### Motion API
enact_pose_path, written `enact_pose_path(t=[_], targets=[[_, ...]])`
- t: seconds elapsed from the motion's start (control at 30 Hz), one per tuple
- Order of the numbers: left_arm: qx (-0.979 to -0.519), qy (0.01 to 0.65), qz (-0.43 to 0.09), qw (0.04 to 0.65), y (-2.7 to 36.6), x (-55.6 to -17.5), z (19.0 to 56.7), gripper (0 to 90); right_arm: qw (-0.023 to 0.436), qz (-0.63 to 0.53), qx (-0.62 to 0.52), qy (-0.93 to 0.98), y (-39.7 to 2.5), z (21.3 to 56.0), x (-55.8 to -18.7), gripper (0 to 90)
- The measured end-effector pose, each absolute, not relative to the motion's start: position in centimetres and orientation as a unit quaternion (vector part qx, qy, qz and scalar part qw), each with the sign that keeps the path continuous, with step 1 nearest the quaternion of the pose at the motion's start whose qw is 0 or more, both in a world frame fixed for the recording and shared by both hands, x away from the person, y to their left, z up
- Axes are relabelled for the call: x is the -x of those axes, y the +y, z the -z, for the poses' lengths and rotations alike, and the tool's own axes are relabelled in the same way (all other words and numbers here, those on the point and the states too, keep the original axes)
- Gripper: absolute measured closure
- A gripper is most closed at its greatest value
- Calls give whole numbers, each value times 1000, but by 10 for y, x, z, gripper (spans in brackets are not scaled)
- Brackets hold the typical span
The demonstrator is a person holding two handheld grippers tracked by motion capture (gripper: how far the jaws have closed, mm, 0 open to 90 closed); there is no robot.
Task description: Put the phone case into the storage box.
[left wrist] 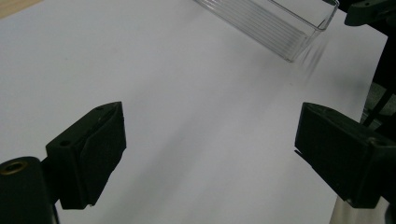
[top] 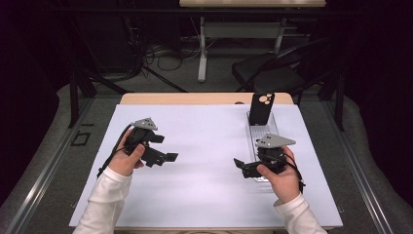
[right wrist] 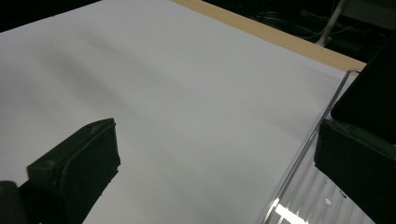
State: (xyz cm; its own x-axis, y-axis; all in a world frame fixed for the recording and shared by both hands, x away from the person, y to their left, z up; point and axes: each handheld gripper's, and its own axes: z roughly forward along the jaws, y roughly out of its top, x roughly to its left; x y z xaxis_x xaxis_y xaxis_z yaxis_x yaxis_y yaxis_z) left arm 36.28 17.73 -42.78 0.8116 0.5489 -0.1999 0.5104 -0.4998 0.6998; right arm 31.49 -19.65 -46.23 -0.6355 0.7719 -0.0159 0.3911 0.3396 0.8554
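A clear plastic tray (top: pixel 263 127) lies on the right side of the white table cover (top: pixel 204 146), its long side running from near to far. At its far end a black phone case (top: pixel 261 108) stands upright, leaning a little, with its round camera cut-outs at the top. The near end of the tray is hidden under the right gripper (top: pixel 242 166) in the high view.

The right gripper is held in the person's right hand (top: pixel 282 180) just over the near part of the tray, jaws pointing left. In the right gripper view its jaws are spread wide with nothing between them; the tray's ridged floor and clear wall (right wrist: pixel 303 154) run up beside the right-hand jaw, and the bare white cover lies past the other.

The left gripper (top: pixel 171 157) is well apart from the tray, on the left half of the table, gripped by the left hand (top: pixel 125 158) with its jaws pointing right towards the middle. Its jaws are also spread wide and hold nothing. In the left gripper view the white cover lies between them and a corner of the clear tray (left wrist: pixel 280 28) shows at the far right.

The wooden table edge (top: pixel 195 99) shows beyond the cover. Farther off, on the dark floor, are a black chair (top: pixel 272 73) and cables (top: pixel 165 56).
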Motion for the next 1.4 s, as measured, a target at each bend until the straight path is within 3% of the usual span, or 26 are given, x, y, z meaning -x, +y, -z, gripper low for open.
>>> enact_pose_path(t=[1.4], targets=[[-870,299,-21,392,168,-363,434,91,175,-481,-296,806,-155,511,-292,1]])
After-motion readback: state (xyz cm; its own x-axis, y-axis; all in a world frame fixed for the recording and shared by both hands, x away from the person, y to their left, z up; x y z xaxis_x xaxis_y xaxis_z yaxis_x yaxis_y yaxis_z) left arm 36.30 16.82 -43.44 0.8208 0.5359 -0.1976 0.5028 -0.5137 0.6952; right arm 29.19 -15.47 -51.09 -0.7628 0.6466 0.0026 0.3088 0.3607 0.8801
